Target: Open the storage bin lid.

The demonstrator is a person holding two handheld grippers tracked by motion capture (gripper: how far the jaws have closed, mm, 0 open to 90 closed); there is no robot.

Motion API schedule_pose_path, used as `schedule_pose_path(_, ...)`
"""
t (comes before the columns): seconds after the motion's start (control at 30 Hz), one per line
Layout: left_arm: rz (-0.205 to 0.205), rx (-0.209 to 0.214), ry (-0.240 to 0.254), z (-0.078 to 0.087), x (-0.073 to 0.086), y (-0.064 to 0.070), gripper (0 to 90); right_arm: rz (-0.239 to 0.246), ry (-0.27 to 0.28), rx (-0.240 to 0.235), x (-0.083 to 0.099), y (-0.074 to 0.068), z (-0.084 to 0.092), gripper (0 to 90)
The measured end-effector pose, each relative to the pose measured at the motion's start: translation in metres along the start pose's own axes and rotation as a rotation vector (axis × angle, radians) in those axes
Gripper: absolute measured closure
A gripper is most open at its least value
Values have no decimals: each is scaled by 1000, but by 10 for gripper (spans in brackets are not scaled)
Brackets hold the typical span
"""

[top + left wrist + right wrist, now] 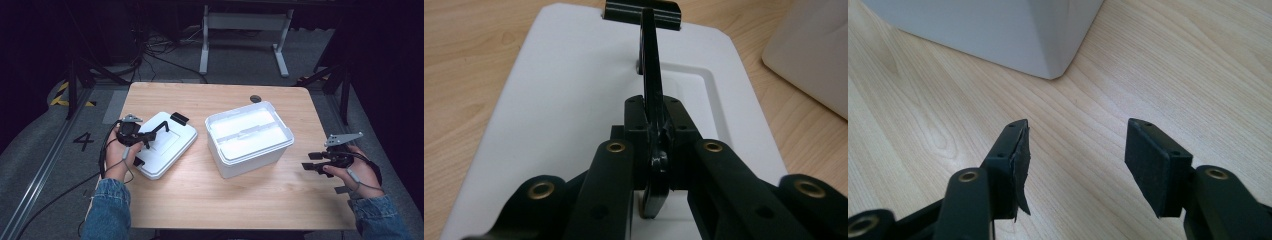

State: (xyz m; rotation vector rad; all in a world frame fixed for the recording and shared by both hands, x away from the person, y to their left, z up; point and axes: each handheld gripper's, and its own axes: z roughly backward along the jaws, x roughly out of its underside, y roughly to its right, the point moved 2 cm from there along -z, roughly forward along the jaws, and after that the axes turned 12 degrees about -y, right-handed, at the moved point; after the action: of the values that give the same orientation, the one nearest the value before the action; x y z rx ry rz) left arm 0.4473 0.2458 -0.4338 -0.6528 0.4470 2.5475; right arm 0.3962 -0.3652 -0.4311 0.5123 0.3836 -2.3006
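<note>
left gripper [141,137] is clamped on the black carry handle [650,80] of a flat white plastic lid [170,150], probably to lift it; right gripper [1075,165], jaws apart, waits beside the open white plastic box [250,150].

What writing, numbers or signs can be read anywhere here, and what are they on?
"4": painted in black on the grey floor left of the table.
Yellow-and-black hazard stripes on the floor farther back: a marking, no words.
The white lid and white box show no readable label in any view.
</note>
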Motion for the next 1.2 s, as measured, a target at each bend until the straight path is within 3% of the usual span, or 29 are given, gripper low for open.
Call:
schedule_pose_path(0.13,77,16,-12,-4,5,-5,809,4,-1,3,0,0,0,445)
schedule_pose_path(0.23,139,45,58,-2,6,-8,731,2,-2,3,0,0,-1,444)
schedule_pose_path(0.43,180,-47,85,6,10,-18,623,1,-5,-1,-1,-1,-2,441)
schedule_pose_path(0.57,188,-53,101,8,11,-18,578,1,-5,0,-1,-1,-2,440)
schedule_pose_path(0.63,184,-52,123,11,10,-16,565,-1,-5,-1,-1,-1,-2,437)
schedule_pose_path(0.8,124,-65,130,24,1,1,504,-2,-4,0,-2,0,-2,436)
schedule_pose_path(1.0,30,-51,168,49,-11,41,457,-4,-7,-3,-4,0,-3,434)
schedule_pose_path(1.1,9,-50,168,54,-11,52,444,-2,-9,0,-5,0,-3,433)
schedule_pose_path(1.2,-31,-19,158,61,-9,72,437,6,-6,4,-8,0,-4,432)
